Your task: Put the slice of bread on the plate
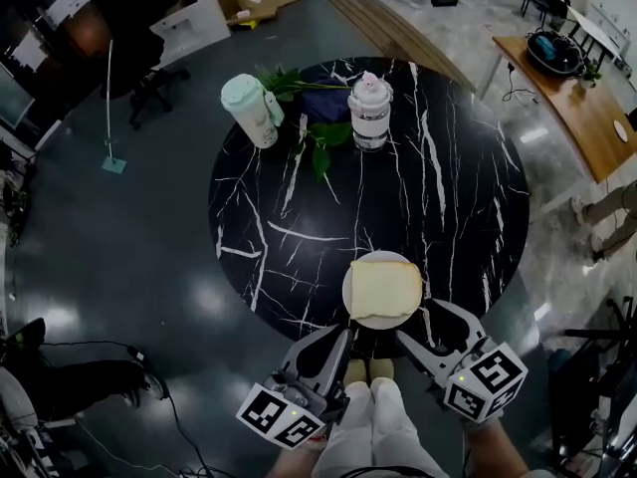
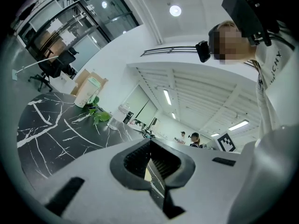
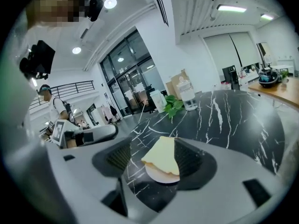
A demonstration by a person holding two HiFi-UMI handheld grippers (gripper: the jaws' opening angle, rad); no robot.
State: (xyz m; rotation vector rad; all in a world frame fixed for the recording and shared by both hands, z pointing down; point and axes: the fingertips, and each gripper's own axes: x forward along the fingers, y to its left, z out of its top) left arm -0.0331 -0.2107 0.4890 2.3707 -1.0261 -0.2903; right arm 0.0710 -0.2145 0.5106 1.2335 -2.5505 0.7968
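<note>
The pale slice of bread [image 1: 383, 287] lies flat on a small white plate [image 1: 383, 322] at the near edge of the round black marble table [image 1: 448, 197]. My right gripper [image 1: 415, 320] hovers just behind the plate's near right rim, jaws wide open, with nothing between them. In the right gripper view the bread [image 3: 162, 155] and the plate [image 3: 161, 177] show beyond the open right gripper [image 3: 153, 158], apart from the pads. My left gripper [image 1: 341, 339] sits at the plate's near left, jaws together and empty. In its own view the left gripper [image 2: 150, 164] shows only a thin slit.
At the table's far side stand a mint-lidded tumbler [image 1: 252, 110], a glass jar [image 1: 370, 111] and green leaves [image 1: 318, 139]. A wooden desk [image 1: 582, 103] is at the far right. The person's legs [image 1: 373, 426] are just below the table's near edge.
</note>
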